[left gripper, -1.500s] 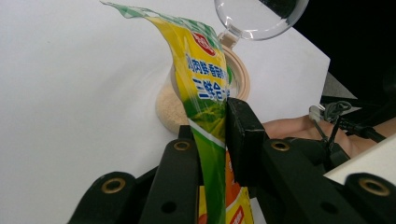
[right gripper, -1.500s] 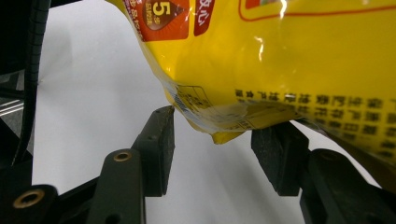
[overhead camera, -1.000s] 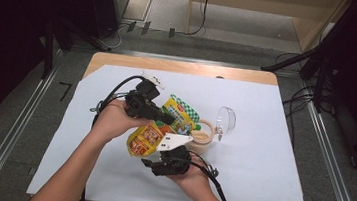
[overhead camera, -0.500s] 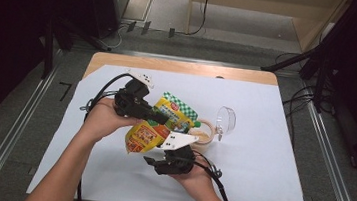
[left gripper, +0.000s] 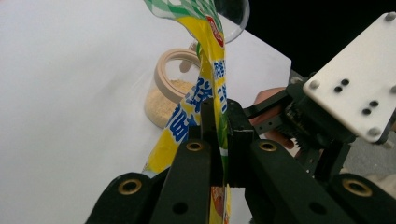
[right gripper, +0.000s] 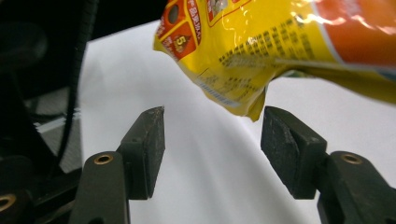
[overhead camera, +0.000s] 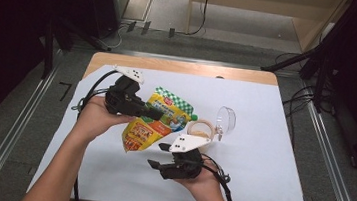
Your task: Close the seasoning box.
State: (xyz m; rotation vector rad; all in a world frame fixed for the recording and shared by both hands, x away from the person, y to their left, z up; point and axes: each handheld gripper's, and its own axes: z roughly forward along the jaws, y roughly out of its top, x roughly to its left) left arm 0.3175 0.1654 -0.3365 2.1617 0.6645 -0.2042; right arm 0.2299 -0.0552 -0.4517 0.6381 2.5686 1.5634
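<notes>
A yellow refill pouch (overhead camera: pixel 156 121) with a green-checked top and a small green spout is being held clear of the white table cover (overhead camera: pixel 271 155), pinched flat between the pressed-together jaws of the left gripper (overhead camera: pixel 152 113); in the left gripper view the pouch (left gripper: pixel 205 107) is being clamped edge-on between the two black pads (left gripper: pixel 236 149), its printed face rising above them. The pouch is being kept tilted, with its spout end turned toward a small open jar (overhead camera: pixel 201 129) of pale, sandy grains that is standing on the cover just to the right; a clear hinged lid (overhead camera: pixel 226 119) is being left swung up at the jar's far side. The right gripper (overhead camera: pixel 158 158) is being held just below the pouch's bottom end, its jaws spread and having just been opening a little wider; in the right gripper view the bottom corner of the pouch (right gripper: pixel 252 109) is hanging above the gap between the two pads (right gripper: pixel 149 140), touched by neither.
</notes>
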